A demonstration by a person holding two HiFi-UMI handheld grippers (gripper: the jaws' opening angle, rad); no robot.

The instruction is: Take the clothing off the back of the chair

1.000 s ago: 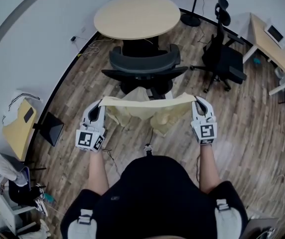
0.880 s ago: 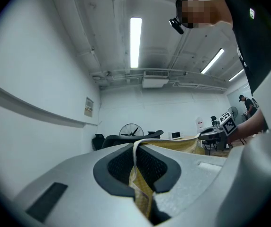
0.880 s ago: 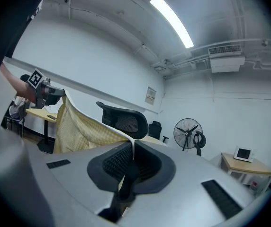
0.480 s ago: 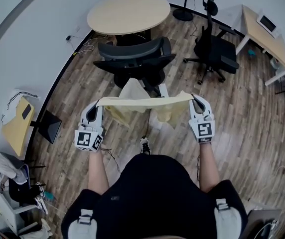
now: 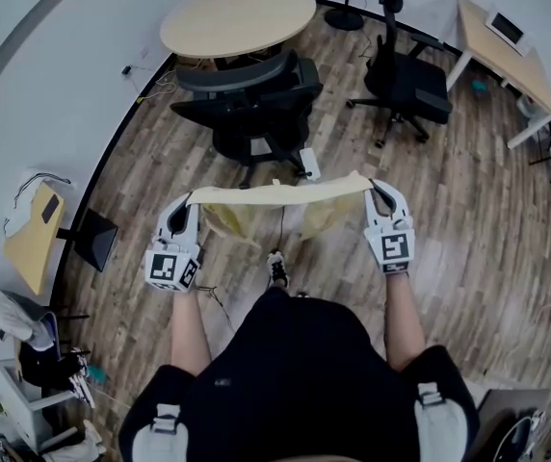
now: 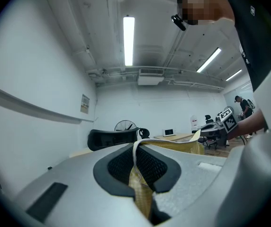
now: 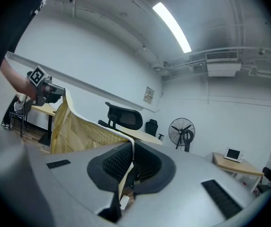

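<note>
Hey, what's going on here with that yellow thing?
A person holds a pale yellow garment stretched between two claws. The left claw is shut on one end and the right claw on the other. The garment hangs above the floor, clear of the black chair ahead, so it is already off the chair's back.

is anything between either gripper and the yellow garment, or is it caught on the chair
Nothing visible. Left gripper and right gripper are shut on the yellow garment, which hangs between them, apart from the chair.
</note>
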